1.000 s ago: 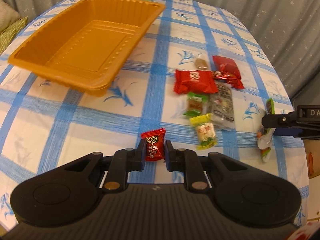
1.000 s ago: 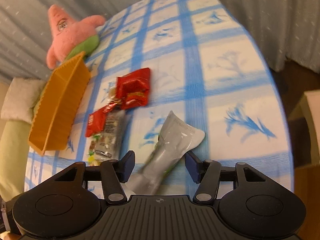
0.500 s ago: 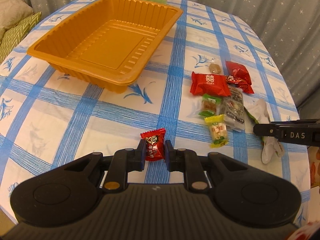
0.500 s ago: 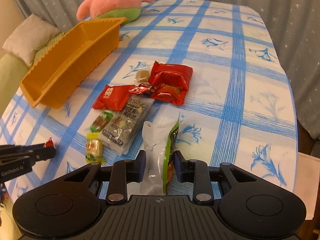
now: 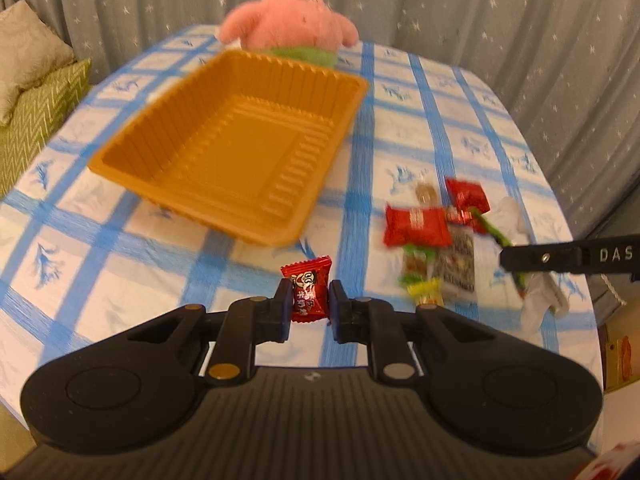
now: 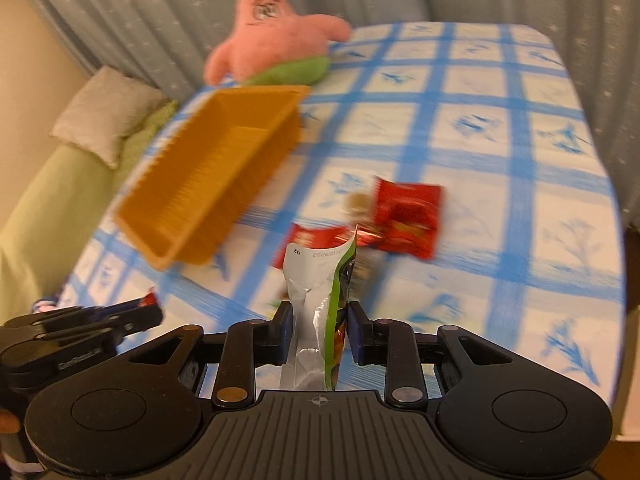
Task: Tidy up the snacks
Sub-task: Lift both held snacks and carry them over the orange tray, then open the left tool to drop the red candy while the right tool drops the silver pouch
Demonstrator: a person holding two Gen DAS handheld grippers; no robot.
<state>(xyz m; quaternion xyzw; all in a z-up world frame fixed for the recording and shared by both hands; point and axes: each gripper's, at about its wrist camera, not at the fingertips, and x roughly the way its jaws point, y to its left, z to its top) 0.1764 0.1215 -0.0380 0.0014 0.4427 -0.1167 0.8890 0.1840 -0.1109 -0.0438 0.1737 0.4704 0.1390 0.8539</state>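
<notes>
Left wrist view: the left gripper (image 5: 307,307) pinches a small red wrapped candy (image 5: 307,290), now lifted off the blue-checked tablecloth (image 5: 132,240); the ribbed orange plastic tray (image 5: 236,148) sits farther ahead than before.

Right wrist view: the right gripper (image 6: 319,332), whose jaws have just been closing, clamps a white-and-green snack pouch (image 6: 318,296), raised upright off the cloth. A pink star-shaped plush toy (image 6: 276,40) has come into view behind the tray.
</notes>
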